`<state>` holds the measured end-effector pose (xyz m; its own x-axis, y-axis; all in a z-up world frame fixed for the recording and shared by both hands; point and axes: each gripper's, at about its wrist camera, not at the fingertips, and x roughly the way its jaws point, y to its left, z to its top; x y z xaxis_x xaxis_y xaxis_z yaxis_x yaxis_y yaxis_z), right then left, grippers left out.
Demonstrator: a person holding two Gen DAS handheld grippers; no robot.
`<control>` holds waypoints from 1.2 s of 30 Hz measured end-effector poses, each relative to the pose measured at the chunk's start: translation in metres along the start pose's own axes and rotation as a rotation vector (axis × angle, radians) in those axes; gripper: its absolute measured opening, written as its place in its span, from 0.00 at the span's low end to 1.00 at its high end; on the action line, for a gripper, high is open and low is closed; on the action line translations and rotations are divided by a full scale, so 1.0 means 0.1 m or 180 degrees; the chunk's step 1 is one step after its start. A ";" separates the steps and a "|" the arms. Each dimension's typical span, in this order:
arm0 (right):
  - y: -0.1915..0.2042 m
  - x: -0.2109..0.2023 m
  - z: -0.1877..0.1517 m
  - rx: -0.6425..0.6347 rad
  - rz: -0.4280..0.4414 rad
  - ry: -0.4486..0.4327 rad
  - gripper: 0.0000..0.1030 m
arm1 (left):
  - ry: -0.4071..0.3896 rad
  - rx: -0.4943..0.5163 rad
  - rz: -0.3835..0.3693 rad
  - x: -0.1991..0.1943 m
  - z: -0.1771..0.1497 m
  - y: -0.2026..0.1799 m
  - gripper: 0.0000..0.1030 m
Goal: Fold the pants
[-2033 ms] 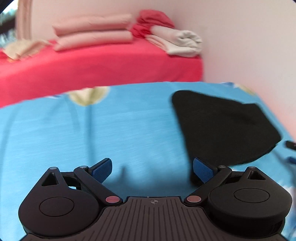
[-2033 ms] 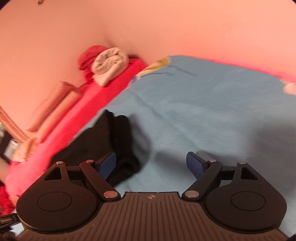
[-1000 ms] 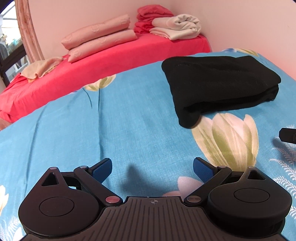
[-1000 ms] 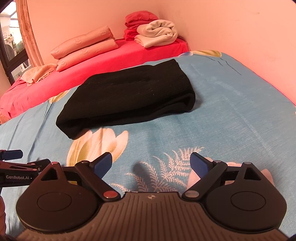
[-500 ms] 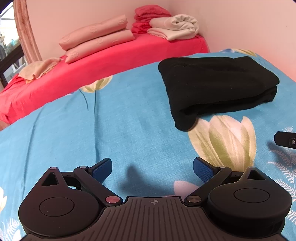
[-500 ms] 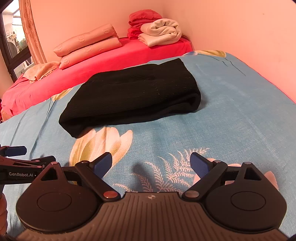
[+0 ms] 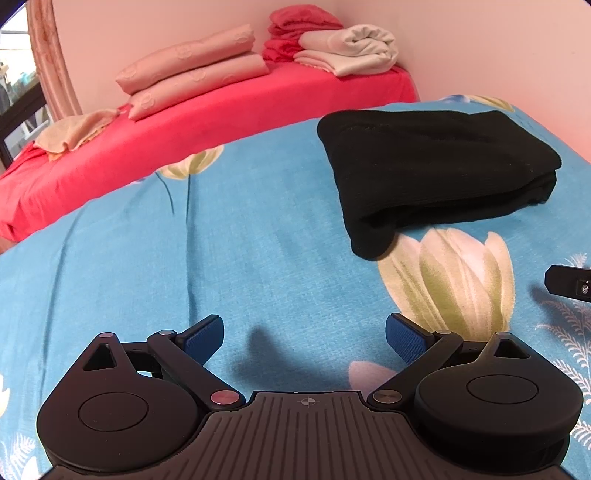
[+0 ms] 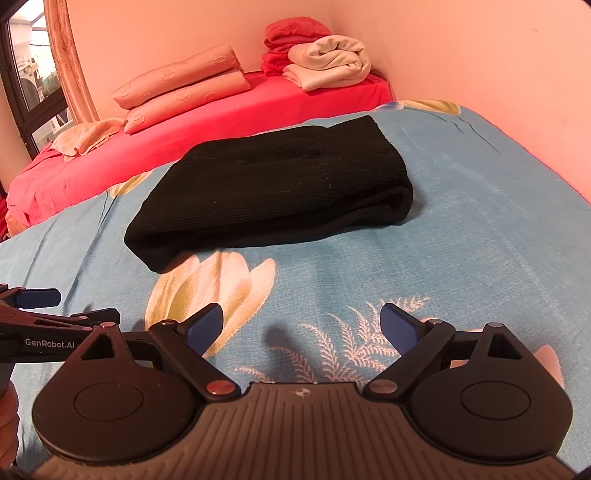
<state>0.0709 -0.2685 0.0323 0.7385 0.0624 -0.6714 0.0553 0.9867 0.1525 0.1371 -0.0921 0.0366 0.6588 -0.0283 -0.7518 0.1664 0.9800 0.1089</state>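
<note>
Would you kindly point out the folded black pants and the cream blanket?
black pants (image 8: 273, 184), right wrist view, middle of the top fold.
cream blanket (image 7: 354, 48), left wrist view, its rolled top.

One folded black pants (image 8: 273, 192) ahead of the fingers. Two pink pillows (image 8: 181, 92), one cream blanket (image 8: 328, 62), one red pile (image 8: 291, 33), one small towel (image 8: 88, 136) far beyond.
</note>
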 end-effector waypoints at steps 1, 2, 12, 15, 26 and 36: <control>0.00 0.00 0.00 -0.0004 0.0002 0.0003 0.91 | 0.0004 0.0002 -0.0004 0.00 0.00 0.00 1.00; 0.01 0.00 0.00 -0.0006 0.0003 0.0004 0.91 | 0.0008 0.0002 -0.0006 0.01 0.00 0.00 1.00; 0.02 0.06 0.03 0.0002 0.0029 0.0042 0.91 | 0.0025 0.0026 -0.0008 0.04 0.02 -0.01 1.00; 0.02 0.07 0.03 -0.0011 0.0033 0.0046 0.91 | 0.0031 0.0032 -0.0013 0.05 0.03 -0.02 1.00; 0.03 0.11 0.04 -0.0013 0.0040 0.0074 0.91 | 0.0046 0.0040 -0.0042 0.07 0.04 -0.03 1.00; 0.03 0.15 0.04 -0.0004 0.0063 0.0109 0.91 | 0.0058 -0.0008 -0.0080 0.11 0.03 0.01 1.00</control>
<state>0.0853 -0.2651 0.0255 0.7159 0.0870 -0.6927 0.0400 0.9855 0.1651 0.1468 -0.0920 0.0309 0.6410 -0.0495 -0.7659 0.1810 0.9795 0.0882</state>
